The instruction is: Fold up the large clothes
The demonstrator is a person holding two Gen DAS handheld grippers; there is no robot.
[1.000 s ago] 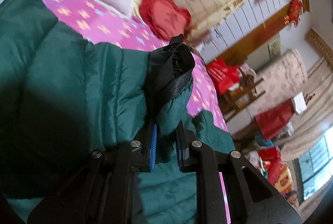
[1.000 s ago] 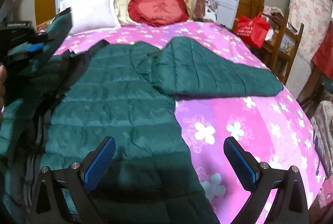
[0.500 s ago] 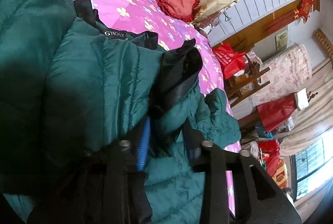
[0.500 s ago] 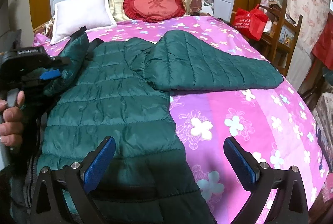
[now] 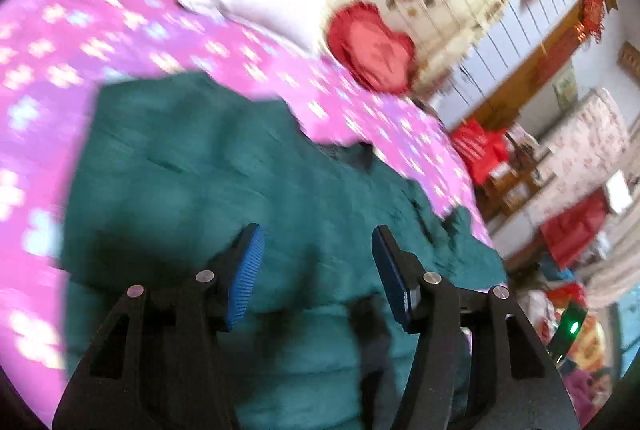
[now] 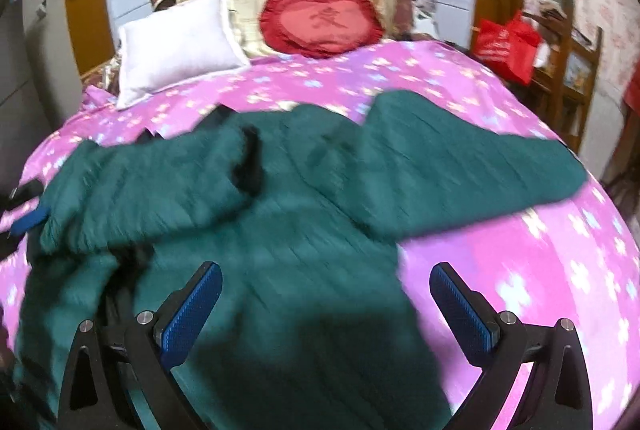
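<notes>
A large dark green quilted jacket (image 6: 304, 230) lies spread on the pink flowered bed; it also shows in the left wrist view (image 5: 192, 166). Its left sleeve (image 6: 152, 182) lies folded across the chest, black cuff (image 6: 248, 166) near the middle. The other sleeve (image 6: 472, 166) stretches out to the right. My left gripper (image 5: 318, 266) is open and empty just above the jacket. My right gripper (image 6: 326, 306) is wide open and empty over the jacket's lower body. Both views are blurred by motion.
A white pillow (image 6: 176, 46) and a red heart cushion (image 6: 320, 22) lie at the head of the bed (image 6: 520, 270). A red bag (image 6: 504, 42) hangs on wooden furniture at the right. The left gripper's blue pad (image 6: 28, 220) shows at the far left.
My left gripper has opened and let go of the sleeve cuff, which now lies across the jacket's chest. The left gripper has pulled back. The right gripper stays open.
</notes>
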